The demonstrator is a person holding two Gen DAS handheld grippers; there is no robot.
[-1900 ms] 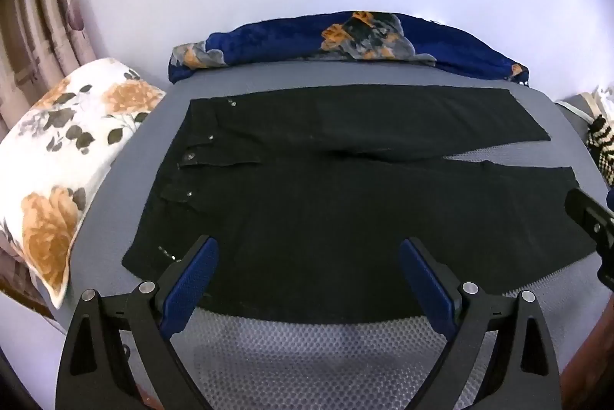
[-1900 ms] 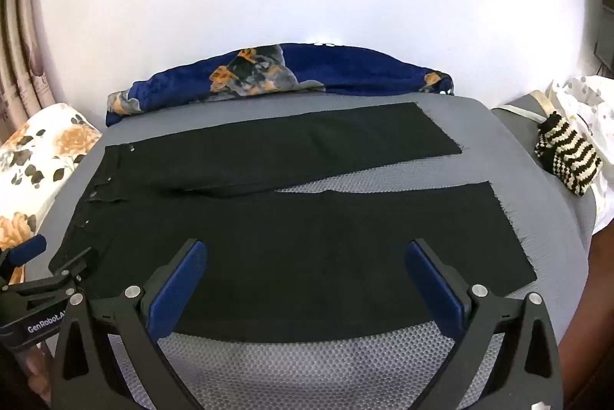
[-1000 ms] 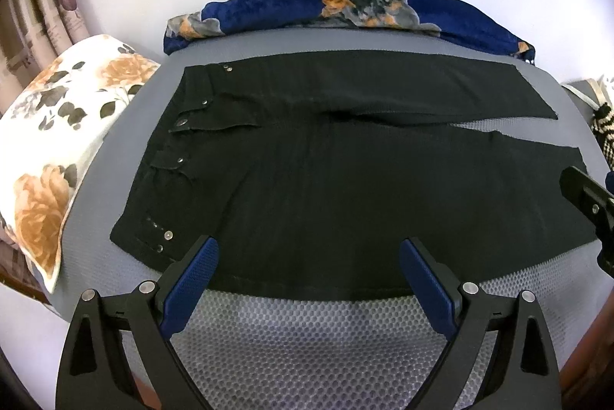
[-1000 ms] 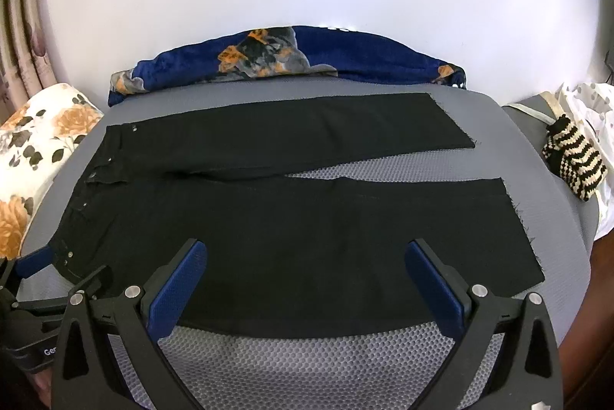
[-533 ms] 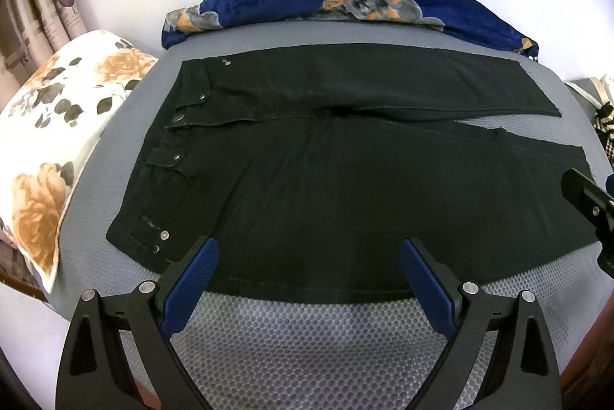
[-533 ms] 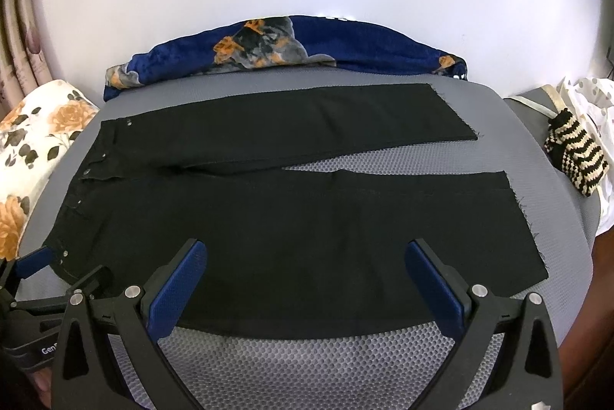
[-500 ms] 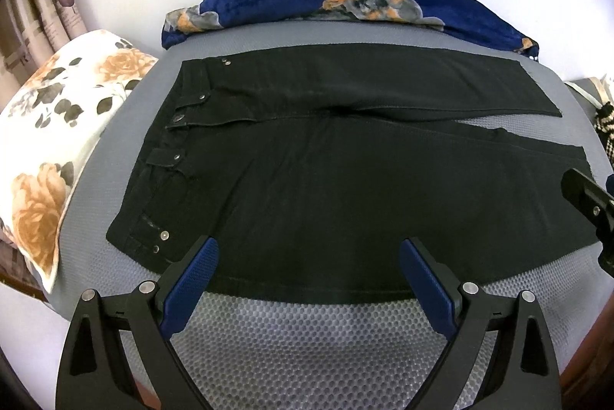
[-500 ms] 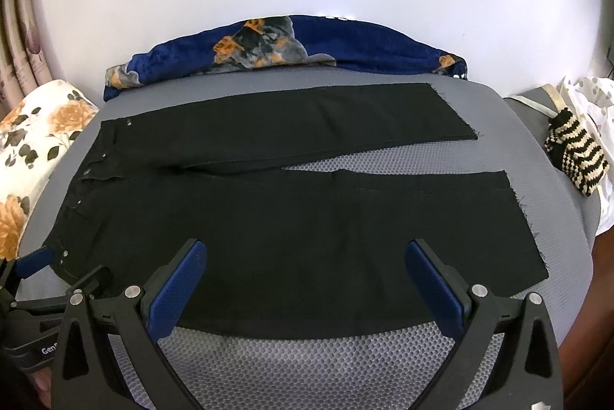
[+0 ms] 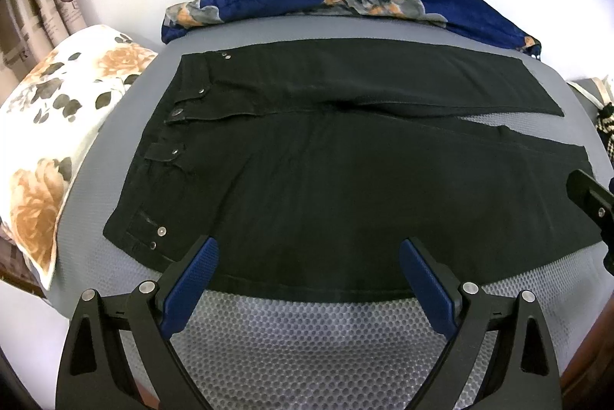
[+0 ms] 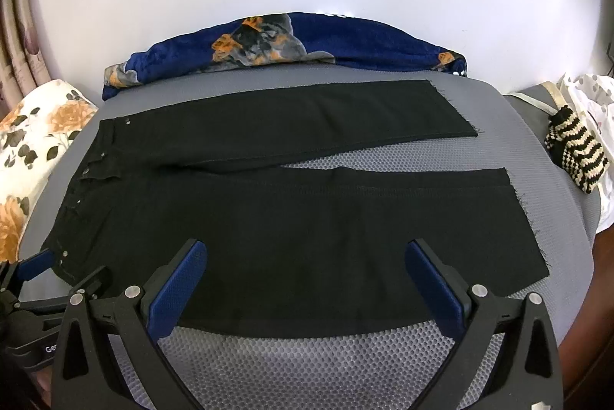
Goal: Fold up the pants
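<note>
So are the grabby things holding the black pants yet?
No. The left hand-held gripper and right hand-held gripper are both open and empty, above the near edge of the pants, which lie flat.

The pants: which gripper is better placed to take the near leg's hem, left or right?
Right. The right gripper hangs open over the near leg, close to its frayed hem. The left gripper hangs open nearer the waistband.
</note>
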